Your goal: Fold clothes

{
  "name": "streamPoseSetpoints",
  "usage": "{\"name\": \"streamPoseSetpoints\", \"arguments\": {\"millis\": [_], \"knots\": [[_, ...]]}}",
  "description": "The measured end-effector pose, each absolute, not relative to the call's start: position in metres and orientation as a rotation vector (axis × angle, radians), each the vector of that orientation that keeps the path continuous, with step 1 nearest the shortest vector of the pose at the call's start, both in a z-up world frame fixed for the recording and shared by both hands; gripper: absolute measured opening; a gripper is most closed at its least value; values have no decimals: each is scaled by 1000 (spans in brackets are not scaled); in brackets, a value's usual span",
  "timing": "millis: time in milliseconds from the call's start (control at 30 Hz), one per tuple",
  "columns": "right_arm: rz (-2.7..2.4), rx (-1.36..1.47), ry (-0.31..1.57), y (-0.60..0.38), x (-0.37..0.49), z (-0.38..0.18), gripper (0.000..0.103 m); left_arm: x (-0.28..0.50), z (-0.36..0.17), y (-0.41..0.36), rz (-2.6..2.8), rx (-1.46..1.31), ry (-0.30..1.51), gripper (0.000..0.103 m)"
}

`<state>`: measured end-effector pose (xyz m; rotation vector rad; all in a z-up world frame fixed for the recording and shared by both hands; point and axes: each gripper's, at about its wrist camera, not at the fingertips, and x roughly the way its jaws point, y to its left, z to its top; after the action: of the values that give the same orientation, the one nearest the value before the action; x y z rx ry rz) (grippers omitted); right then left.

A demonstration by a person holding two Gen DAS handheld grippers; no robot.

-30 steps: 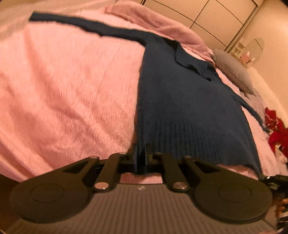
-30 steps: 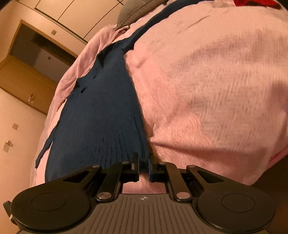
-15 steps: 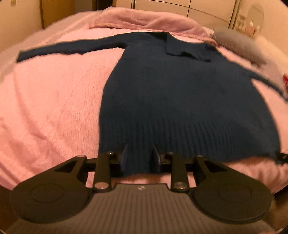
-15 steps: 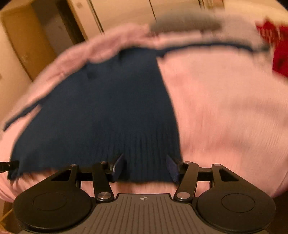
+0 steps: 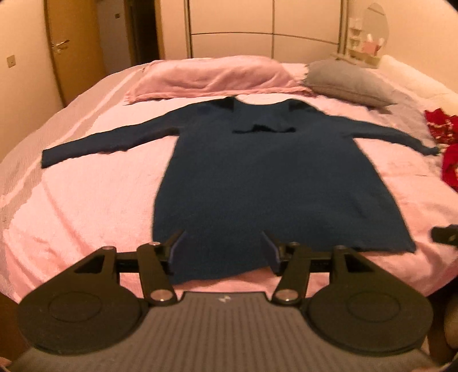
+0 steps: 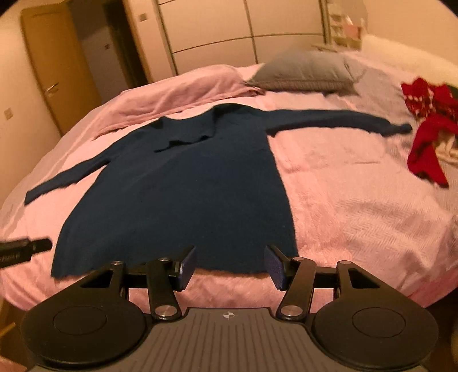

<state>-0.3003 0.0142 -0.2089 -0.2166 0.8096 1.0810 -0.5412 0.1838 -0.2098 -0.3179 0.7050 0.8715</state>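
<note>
A dark blue knit sweater (image 5: 266, 177) lies flat on the pink bed, both sleeves spread out to the sides, collar at the far end; it also shows in the right wrist view (image 6: 183, 194). My left gripper (image 5: 223, 249) is open and empty, just above the hem near its left side. My right gripper (image 6: 230, 266) is open and empty, at the hem near its right corner. The tip of the right gripper shows at the right edge of the left wrist view (image 5: 445, 234). The left gripper's tip shows at the left edge of the right wrist view (image 6: 23, 249).
The pink bedspread (image 5: 86, 200) covers the bed. A pink pillow (image 5: 211, 75) and a grey pillow (image 5: 346, 81) lie at the head. Red clothes (image 6: 429, 128) lie at the right. Wardrobe doors (image 5: 257, 25) and a wooden door (image 5: 74, 51) stand behind.
Both grippers have let go of the sweater's hem, opened wide and pulled back and up. The sweater now lies flat on the bed.
</note>
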Motion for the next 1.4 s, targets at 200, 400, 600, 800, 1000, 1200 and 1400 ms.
{"name": "streamPoseSetpoints", "arguments": {"millis": [200, 400, 600, 800, 1000, 1200, 1400], "knots": [[1080, -208, 824, 16, -302, -212, 56, -526, -211, 188, 866, -311, 721, 55], [1066, -228, 854, 34, -288, -211, 56, -502, -210, 207, 871, -310, 766, 55], [1056, -324, 905, 62, -282, -180, 56, -488, -169, 220, 895, -330, 852, 55], [1041, -413, 972, 62, -287, -112, 56, -497, -96, 213, 906, -367, 914, 56], [1039, -443, 1020, 41, -293, -54, 56, -503, -34, 189, 900, -367, 937, 64], [1033, -456, 1064, 27, -296, -27, 56, -500, -12, 169, 879, -354, 969, 64], [1028, -494, 1120, 27, -304, -30, 57, -492, -18, 155, 844, -338, 1030, 64]]}}
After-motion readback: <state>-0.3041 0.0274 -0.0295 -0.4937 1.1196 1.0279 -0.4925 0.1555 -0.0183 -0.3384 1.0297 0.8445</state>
